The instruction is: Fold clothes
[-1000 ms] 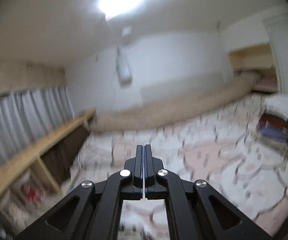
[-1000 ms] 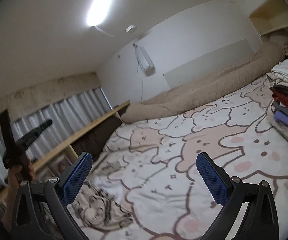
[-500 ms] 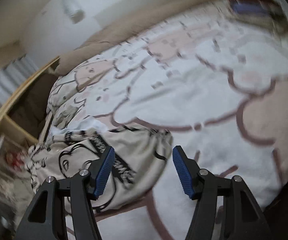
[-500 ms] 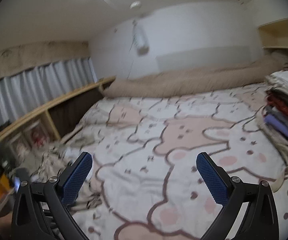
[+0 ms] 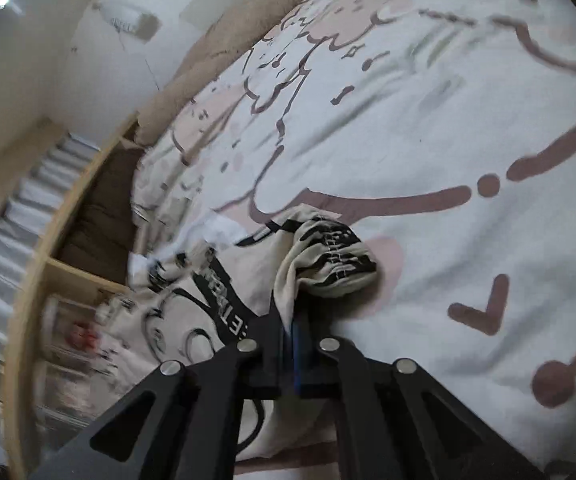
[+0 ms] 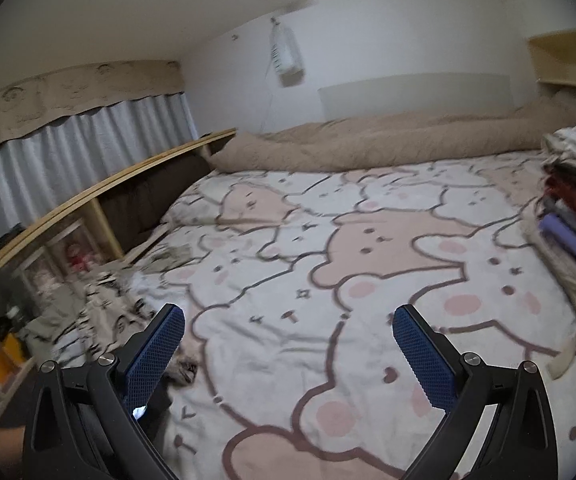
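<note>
1. My left gripper (image 5: 291, 320) is clamped shut on a bunched edge of the cream cotton garment with bold black cartoon print (image 5: 192, 300), which lies crumpled at the near left corner of the bed
2. My right gripper (image 6: 288, 344) hangs wide open with nothing between its blue pads, above the white and pink bear-patterned bedsheet (image 6: 327, 240)
3. The same garment (image 6: 100, 312) shows as a rumpled heap just left of the right gripper, so I judge no fold has been made in it yet
4. A stack of folded clothes in white, red, purple and grey (image 6: 575, 208) sits at the far right edge of the bed, so part of the job looks done
5. Left to do, as I judge it: grip a second edge, spread the garment flat, fold it, add it to the stack
</note>
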The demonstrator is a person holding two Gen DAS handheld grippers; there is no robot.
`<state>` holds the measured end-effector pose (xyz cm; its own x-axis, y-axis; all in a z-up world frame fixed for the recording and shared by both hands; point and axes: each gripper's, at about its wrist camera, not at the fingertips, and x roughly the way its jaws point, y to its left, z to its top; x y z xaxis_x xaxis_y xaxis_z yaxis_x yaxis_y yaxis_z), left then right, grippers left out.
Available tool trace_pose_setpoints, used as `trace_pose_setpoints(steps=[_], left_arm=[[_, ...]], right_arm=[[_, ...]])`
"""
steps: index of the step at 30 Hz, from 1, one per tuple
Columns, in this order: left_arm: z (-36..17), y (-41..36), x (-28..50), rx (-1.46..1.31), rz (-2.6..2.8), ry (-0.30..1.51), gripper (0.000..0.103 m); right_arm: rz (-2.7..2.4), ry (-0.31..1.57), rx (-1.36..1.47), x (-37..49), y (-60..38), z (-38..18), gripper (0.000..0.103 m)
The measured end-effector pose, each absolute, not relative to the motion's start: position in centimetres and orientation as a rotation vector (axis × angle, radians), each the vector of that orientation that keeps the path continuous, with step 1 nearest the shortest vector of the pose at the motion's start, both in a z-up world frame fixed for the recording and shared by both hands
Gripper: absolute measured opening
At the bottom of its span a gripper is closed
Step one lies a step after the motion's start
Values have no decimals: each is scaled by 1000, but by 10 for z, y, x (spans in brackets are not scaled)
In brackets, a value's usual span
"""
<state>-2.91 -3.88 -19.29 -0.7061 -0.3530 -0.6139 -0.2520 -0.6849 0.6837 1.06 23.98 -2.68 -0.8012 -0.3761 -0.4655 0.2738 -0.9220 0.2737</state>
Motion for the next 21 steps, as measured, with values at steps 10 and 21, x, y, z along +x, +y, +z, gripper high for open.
trace_pose_setpoints(steps=[10,21], left_arm=[[-12,-61,-18,713,-2962,-743,3],[180,-30,31,110,-3234,-669,3]], right_arm=[[-2633,-174,746,13,217,-33,103],[-2630,-248,464,43,209,2,103]])
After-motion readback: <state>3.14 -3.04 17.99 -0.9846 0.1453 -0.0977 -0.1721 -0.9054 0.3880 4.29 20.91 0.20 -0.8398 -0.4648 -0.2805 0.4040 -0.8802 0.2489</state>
